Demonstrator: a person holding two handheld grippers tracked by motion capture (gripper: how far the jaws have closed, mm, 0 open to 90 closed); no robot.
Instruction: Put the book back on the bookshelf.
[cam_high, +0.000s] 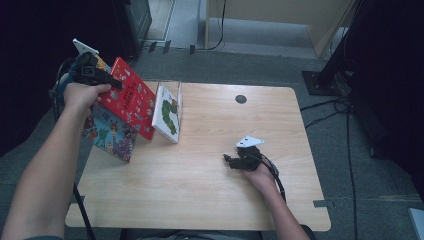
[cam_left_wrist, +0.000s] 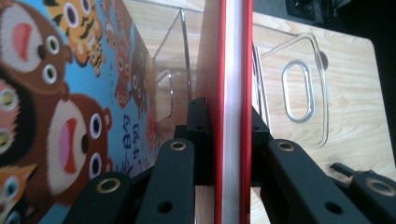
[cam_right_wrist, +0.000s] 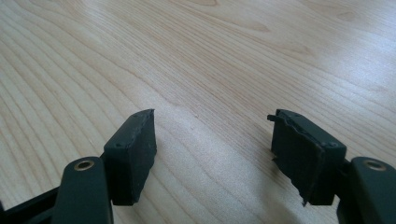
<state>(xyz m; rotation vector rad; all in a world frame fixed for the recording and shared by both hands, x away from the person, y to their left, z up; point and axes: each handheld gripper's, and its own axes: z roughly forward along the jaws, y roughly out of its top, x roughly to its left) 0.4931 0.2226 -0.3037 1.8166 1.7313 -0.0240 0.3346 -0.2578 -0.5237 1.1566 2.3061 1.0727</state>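
Red book (cam_high: 131, 97) clamped edge-on by the left tool (cam_high: 114, 83), pads pressed on both covers, lifted and tilted at the table's (cam_high: 225, 200) far left corner, above the clear acrylic rack (cam_left_wrist: 299, 88). Leaning just beside it: the blue animal book (cam_high: 107, 132) and the white caterpillar book (cam_high: 167, 114), the latter already upright at the rack. Right tool (cam_high: 226, 159) spread wide, grasping nothing, low over bare wood mid-table. Probably midway: red book gripped but not yet slotted; blue book likely left to file too.
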